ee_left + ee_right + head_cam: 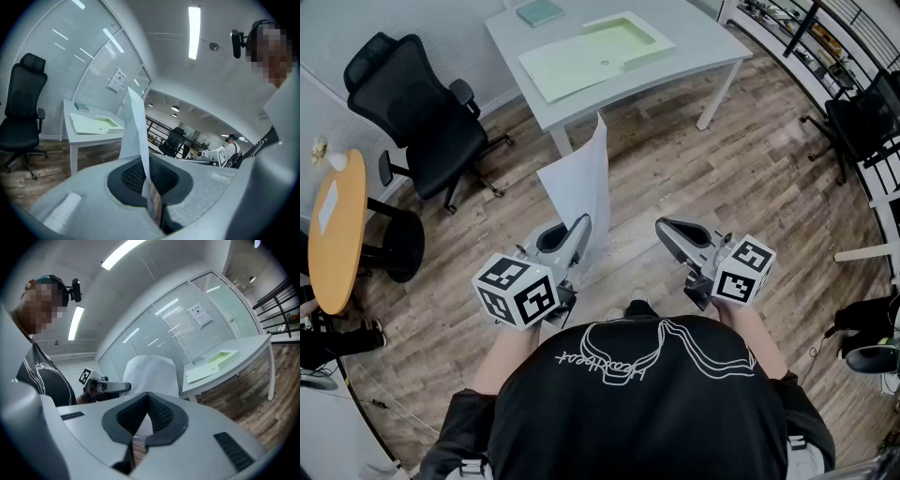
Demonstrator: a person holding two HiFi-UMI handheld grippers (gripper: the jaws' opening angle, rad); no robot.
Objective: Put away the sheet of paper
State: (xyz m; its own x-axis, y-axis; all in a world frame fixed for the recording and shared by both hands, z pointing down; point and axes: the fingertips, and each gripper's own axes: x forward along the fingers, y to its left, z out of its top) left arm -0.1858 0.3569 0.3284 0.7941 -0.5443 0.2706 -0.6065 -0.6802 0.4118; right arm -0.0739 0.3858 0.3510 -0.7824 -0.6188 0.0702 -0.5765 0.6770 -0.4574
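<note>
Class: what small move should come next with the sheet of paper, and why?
Probably step forward toward the white table: the left gripper is shut on the upright sheet, well short of the pale green box lying open there.

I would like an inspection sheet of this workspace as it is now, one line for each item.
Surface: white table; wooden floor.
Job's things: sheet of paper stands upright in the left gripper; pale green folder lies open on the table.
Clutter: small teal book at the table's far edge.
Grippers: left gripper shut on the sheet's lower edge; right gripper shut, empty, apart from the sheet.
Cables: a thin lead seems to lie on the floor, lower left.
Surroundings: black office chair; orange round table.
</note>
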